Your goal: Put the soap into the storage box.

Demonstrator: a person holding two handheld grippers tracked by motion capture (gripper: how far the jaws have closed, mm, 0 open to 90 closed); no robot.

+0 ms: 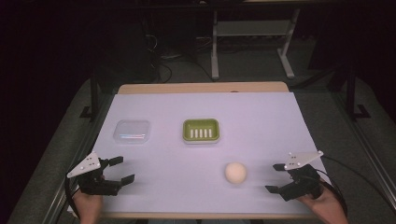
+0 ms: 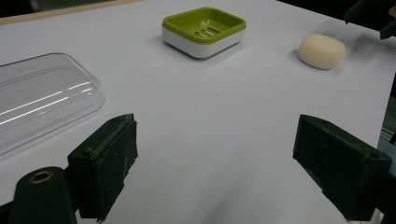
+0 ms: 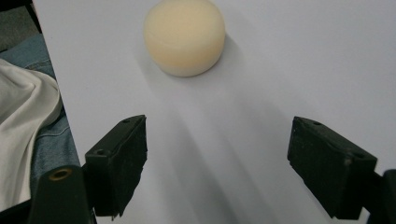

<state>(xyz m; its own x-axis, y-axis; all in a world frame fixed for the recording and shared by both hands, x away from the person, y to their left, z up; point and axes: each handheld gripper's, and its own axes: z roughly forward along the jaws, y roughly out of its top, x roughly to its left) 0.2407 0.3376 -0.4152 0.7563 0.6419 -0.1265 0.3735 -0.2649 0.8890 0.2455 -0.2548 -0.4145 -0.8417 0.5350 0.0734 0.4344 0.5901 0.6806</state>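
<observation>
Three small things lie on a wide table covered in white paper [image 1: 261,121], and I go through them from largest to smallest. Far left sits a clear plastic rectangular lid [image 1: 133,131], lying flat and well apart from the rest, likely set aside so the dish stays open. Near the middle, farther from me, is a lime-green soap dish with a white base and a slotted floor [image 1: 201,130], empty and upright, which I judge to be waiting for the soap. Closer to me and to the right lies the round cream-coloured bar of soap [image 1: 236,172], flat on the paper, apart from the dish.

My right gripper [image 1: 279,178] hovers just beside the soap, on its right, pointed toward it; in the right gripper view the soap [image 3: 185,36] sits ahead between the two black jaws, which stand wide apart and hold nothing, lined up as if for a grasp. My left gripper [image 1: 122,170] rests at the near left corner, jaws also spread and empty, aimed toward the dish [image 2: 204,31], seemingly out of the way.
</observation>
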